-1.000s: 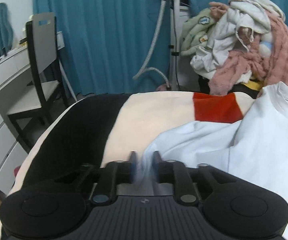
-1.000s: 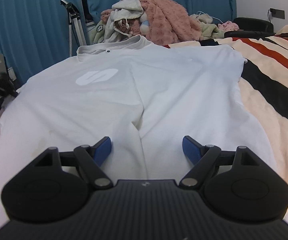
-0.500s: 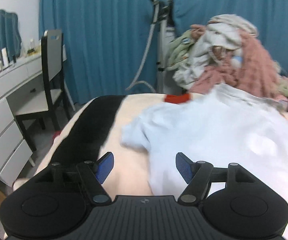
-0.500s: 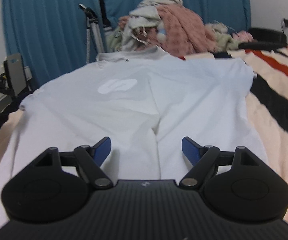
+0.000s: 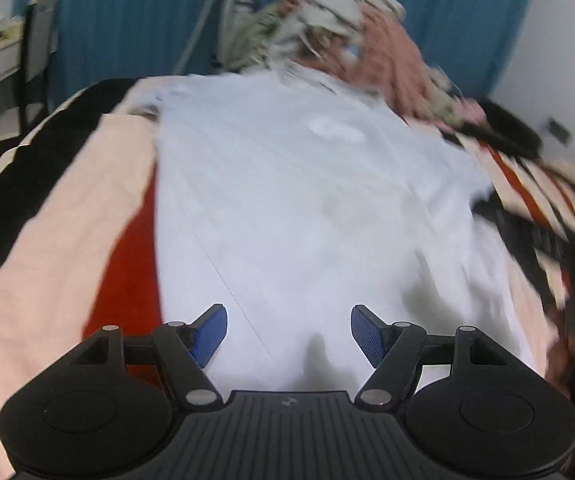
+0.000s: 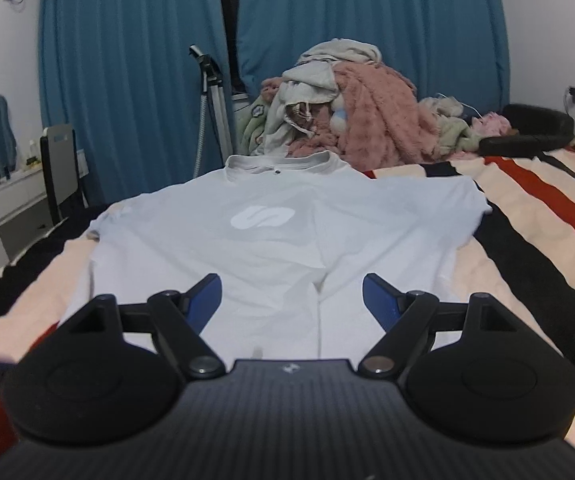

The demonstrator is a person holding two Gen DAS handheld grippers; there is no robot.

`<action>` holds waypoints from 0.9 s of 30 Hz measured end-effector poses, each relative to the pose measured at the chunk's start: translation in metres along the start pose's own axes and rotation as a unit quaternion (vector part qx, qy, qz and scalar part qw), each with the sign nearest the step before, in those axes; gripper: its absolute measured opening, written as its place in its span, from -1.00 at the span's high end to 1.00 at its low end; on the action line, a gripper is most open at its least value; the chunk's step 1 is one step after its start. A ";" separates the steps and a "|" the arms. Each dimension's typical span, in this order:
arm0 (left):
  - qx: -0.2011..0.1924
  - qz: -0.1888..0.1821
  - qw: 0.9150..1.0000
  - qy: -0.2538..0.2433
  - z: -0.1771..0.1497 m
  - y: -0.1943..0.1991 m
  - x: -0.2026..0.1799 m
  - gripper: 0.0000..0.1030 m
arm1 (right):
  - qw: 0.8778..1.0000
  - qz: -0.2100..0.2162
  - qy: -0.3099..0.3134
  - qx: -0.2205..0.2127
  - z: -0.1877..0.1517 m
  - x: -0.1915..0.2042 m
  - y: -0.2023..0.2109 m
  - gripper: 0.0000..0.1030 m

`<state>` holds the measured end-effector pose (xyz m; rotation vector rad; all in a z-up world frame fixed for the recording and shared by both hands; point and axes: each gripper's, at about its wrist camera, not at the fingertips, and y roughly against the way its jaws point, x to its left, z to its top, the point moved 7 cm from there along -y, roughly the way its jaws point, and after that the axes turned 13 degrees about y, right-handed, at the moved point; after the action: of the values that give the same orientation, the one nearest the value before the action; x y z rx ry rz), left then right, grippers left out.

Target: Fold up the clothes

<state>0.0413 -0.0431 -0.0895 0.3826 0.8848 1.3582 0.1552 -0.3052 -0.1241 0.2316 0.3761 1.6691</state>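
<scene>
A white T-shirt point(image 6: 279, 240) lies spread flat, front up, on the striped bed point(image 6: 527, 216), its collar toward the heap of clothes point(image 6: 351, 112) piled at the far end of the bed and both short sleeves laid out to the sides. A pale oval logo point(image 6: 262, 216) sits on the chest. The left tongs point(image 5: 288, 334) hang above the shirt's lower part, spread, nothing between the blue pads; that view is blurred. The right tongs point(image 6: 291, 298) are also spread and empty over the shirt's hem. Blue curtains point(image 6: 127, 60) hang behind the heap; a chair point(image 6: 59, 168) stands left of the bed.
</scene>
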 end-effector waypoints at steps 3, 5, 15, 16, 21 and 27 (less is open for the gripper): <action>0.027 -0.007 0.999 -0.037 -0.026 0.005 -0.018 -0.37 | 1.000 -0.011 -0.005 -0.003 0.003 -0.007 0.007 -0.53; 0.044 -0.004 0.997 -0.065 -0.039 0.002 -0.028 -0.37 | 1.000 -0.018 -0.005 -0.007 0.005 -0.010 0.009 -0.53; 0.106 0.024 0.986 -0.128 -0.061 -0.005 -0.036 0.96 | 1.000 -0.018 -0.012 0.004 0.000 -0.018 0.014 -0.53; 0.106 0.026 0.987 -0.121 -0.058 0.005 -0.031 0.96 | 1.000 -0.017 -0.015 0.003 0.001 -0.019 0.015 -0.53; 0.095 0.069 0.991 -0.060 -0.025 0.056 0.009 0.97 | 0.999 -0.008 -0.038 -0.002 0.004 -0.025 0.018 -0.53; 0.083 0.170 0.979 0.070 -0.020 0.105 0.077 0.96 | 0.999 -0.004 -0.044 -0.008 0.009 -0.027 0.019 -0.53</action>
<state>-0.0476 0.0470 -0.0528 0.5932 1.0877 1.6454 0.1446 -0.3331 -0.1068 0.2903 0.2958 1.6470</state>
